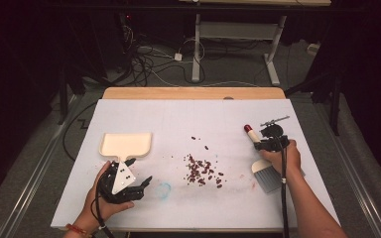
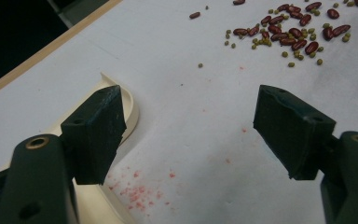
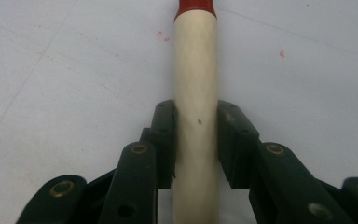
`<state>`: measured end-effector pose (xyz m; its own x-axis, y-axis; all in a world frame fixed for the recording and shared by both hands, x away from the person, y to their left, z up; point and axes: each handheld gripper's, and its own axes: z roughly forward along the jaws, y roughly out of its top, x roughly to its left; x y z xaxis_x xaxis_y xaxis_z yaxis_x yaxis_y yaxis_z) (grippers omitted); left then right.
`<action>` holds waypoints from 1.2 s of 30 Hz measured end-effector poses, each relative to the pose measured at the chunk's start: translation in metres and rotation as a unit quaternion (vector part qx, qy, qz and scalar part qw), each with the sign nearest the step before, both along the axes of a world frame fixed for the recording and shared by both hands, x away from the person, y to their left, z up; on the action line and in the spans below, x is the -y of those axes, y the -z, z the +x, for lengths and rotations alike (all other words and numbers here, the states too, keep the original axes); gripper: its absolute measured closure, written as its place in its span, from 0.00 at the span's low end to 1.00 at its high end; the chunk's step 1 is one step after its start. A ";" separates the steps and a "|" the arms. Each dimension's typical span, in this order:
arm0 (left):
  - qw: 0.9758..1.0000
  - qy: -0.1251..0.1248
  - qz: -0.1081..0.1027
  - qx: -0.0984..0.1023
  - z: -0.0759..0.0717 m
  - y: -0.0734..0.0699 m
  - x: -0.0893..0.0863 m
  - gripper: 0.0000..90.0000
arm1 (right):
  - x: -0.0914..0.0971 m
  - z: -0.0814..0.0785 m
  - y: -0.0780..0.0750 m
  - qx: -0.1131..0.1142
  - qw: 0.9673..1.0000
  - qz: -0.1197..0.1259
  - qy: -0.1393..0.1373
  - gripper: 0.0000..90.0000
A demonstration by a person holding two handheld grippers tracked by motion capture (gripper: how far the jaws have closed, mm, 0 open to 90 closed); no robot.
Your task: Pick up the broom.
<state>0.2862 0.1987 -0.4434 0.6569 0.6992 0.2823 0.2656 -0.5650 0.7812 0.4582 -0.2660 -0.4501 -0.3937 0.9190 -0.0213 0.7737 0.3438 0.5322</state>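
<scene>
1. Left gripper (image 2: 186, 135) I see released, jaws wide apart, just below the cream dustpan (image 1: 125, 144).
2. Nothing lies in the dustpan that I can make out.
3. Red and green beans (image 1: 203, 171) lie scattered on the white table (image 1: 188, 119), right of the dustpan.
4. Right gripper (image 3: 196, 135) is clenched on the brush (image 1: 267, 174) by its handle, far right of the dustpan.

Left claw (image 2: 186, 135) gapes wide; right claw (image 3: 196, 140) is clamped tight.
</scene>
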 end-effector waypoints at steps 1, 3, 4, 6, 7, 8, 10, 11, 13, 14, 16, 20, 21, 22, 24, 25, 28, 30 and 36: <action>1.000 -0.002 -0.006 0.001 0.000 -0.001 -0.001 0.27 | 0.001 0.000 0.000 0.002 1.000 0.006 -0.001 0.78; 1.000 -0.003 -0.008 0.003 0.000 -0.001 -0.002 0.27 | 0.003 -0.001 -0.003 0.008 1.000 0.015 -0.005 0.78; 1.000 -0.006 -0.005 0.005 0.000 -0.002 -0.003 0.27 | 0.002 -0.003 -0.005 0.013 1.000 0.019 -0.009 0.78; 1.000 -0.010 -0.004 0.008 0.000 -0.002 -0.004 0.27 | 0.000 -0.009 -0.014 0.048 0.998 0.027 -0.014 0.79; 1.000 -0.011 -0.003 0.008 0.000 -0.002 -0.005 0.27 | -0.002 -0.013 -0.020 0.063 0.997 0.027 -0.018 0.79; 1.000 -0.015 -0.003 0.007 0.000 -0.002 -0.006 0.27 | -0.003 -0.017 -0.025 0.080 0.996 0.031 -0.025 0.79; 1.000 -0.018 -0.002 0.005 0.000 -0.002 -0.006 0.27 | -0.004 -0.022 -0.030 0.095 0.994 0.040 -0.029 0.79; 1.000 -0.020 -0.002 0.006 -0.001 -0.002 -0.007 0.27 | -0.005 -0.028 -0.038 0.110 0.991 0.058 -0.042 0.79; 1.000 -0.021 -0.001 0.004 -0.001 -0.002 -0.007 0.27 | -0.006 -0.034 -0.045 0.127 0.989 0.068 -0.046 0.79; 1.000 -0.023 -0.001 0.005 -0.001 -0.002 -0.007 0.27 | -0.007 -0.037 -0.048 0.138 0.987 0.069 -0.047 0.79; 1.000 -0.023 -0.001 0.005 -0.001 -0.002 -0.007 0.27 | -0.007 -0.042 -0.056 0.158 0.983 0.076 -0.047 0.79; 1.000 -0.024 -0.008 0.006 0.000 -0.002 -0.008 0.27 | -0.007 -0.046 -0.072 0.186 0.975 0.110 -0.048 0.79; 1.000 -0.024 -0.008 0.006 0.000 -0.002 -0.008 0.27 | -0.009 -0.046 -0.076 0.193 0.972 0.121 -0.047 0.79; 1.000 -0.028 -0.009 0.006 0.001 -0.003 -0.008 0.27 | -0.012 -0.045 -0.079 0.196 0.971 0.129 -0.049 0.79; 0.999 -0.031 -0.004 0.004 0.002 -0.002 -0.009 0.27 | -0.021 -0.041 -0.086 0.204 0.968 0.137 -0.053 0.79; 0.999 -0.031 -0.004 0.004 0.002 -0.002 -0.009 0.27 | -0.027 -0.039 -0.089 0.211 0.966 0.136 -0.056 0.79; 0.999 -0.032 -0.008 0.013 0.003 -0.003 -0.010 0.27 | -0.042 -0.033 -0.095 0.225 0.962 0.139 -0.061 0.79; 0.999 -0.030 -0.018 0.020 0.002 -0.005 -0.012 0.27 | -0.066 -0.022 -0.101 0.246 0.955 0.150 -0.068 0.79; 0.999 -0.028 -0.020 0.019 0.001 -0.004 -0.014 0.25 | -0.116 0.005 -0.108 0.282 0.945 0.147 -0.077 0.78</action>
